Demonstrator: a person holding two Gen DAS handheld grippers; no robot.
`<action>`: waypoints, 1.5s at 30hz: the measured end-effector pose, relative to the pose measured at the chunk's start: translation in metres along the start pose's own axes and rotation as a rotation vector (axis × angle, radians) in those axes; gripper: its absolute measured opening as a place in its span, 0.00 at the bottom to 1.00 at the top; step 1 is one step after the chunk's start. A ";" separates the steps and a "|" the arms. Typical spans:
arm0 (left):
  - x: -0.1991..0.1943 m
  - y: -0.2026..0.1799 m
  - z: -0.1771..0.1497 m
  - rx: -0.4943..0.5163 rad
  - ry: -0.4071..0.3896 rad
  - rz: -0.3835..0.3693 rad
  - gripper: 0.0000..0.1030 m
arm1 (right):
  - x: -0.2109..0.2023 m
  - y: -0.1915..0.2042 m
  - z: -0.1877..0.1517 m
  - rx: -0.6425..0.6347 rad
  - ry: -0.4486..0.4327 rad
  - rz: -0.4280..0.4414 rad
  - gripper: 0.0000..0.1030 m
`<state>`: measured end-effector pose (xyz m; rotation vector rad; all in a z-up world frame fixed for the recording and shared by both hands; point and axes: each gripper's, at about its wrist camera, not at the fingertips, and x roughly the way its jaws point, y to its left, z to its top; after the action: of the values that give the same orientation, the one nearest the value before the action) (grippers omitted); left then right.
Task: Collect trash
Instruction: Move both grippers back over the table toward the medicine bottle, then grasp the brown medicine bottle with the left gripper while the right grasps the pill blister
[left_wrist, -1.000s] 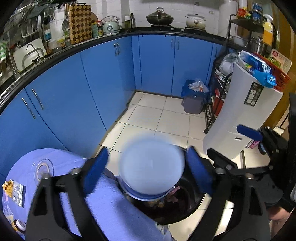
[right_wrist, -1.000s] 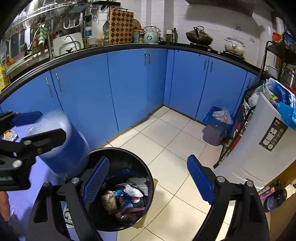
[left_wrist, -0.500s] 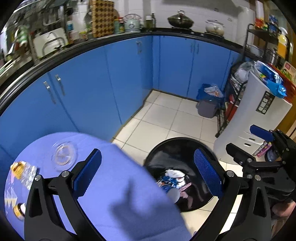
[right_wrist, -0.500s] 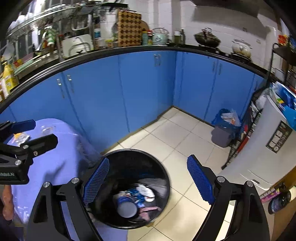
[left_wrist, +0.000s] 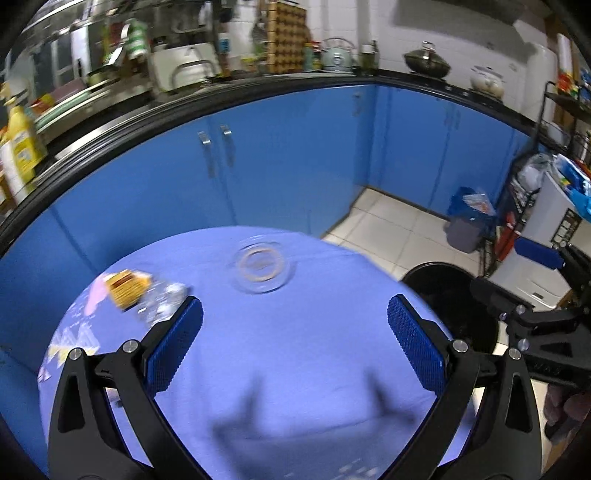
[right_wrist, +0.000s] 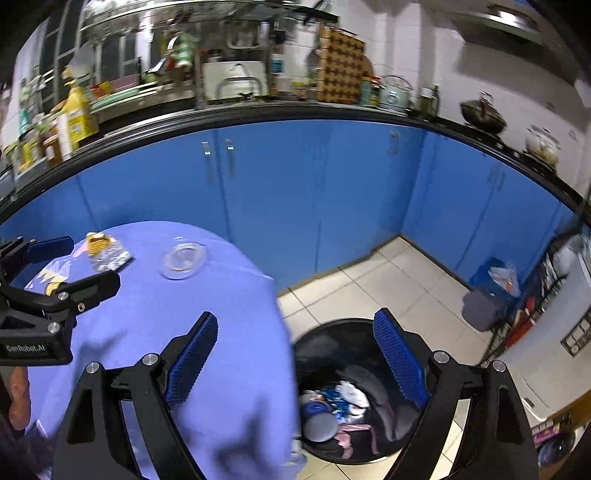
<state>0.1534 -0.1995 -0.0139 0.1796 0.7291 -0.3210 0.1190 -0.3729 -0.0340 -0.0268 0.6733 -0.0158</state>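
Both claws are spread wide and carry nothing. The left gripper (left_wrist: 294, 341) hangs over the round table (left_wrist: 280, 362) with its purple cloth, aimed toward the far side. The right gripper (right_wrist: 295, 363) sits at the table's edge, half over the black bin (right_wrist: 325, 336) on the floor.

The trash left to collect lies at the far left of the table: a crinkly wrapper with a yellow label (left_wrist: 142, 295), just beyond the left gripper's left finger (left_wrist: 173, 350). A clear round lid (left_wrist: 263, 266) lies flat near the middle of the far edge.

What could go wrong — the wrapper is thin and slippery-looking, so wide jaws closing from above may skid over it or push it off the table. The lid lies flush on the cloth; pinching it could snag the cloth and drag everything along. Motion blur suggests a quick swing, which makes overshoot likelier.

Compared with a second ago, the left gripper no longer holds the white cup with the blue rim — a cup like it now lies in the bin (right_wrist: 319, 424) — and the view has turned from the bin to the table.
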 end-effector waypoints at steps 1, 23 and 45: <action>-0.003 0.009 -0.004 -0.009 0.001 0.014 0.96 | 0.001 0.008 0.002 -0.011 0.001 0.008 0.82; -0.008 0.154 -0.080 -0.259 0.088 0.147 0.96 | 0.019 0.127 0.018 -0.145 0.045 0.117 0.82; 0.042 0.176 -0.095 -0.310 0.197 0.200 0.96 | 0.051 0.132 0.015 -0.128 0.114 0.153 0.82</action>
<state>0.1855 -0.0186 -0.1033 -0.0107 0.9373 0.0031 0.1696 -0.2416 -0.0581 -0.0975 0.7882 0.1741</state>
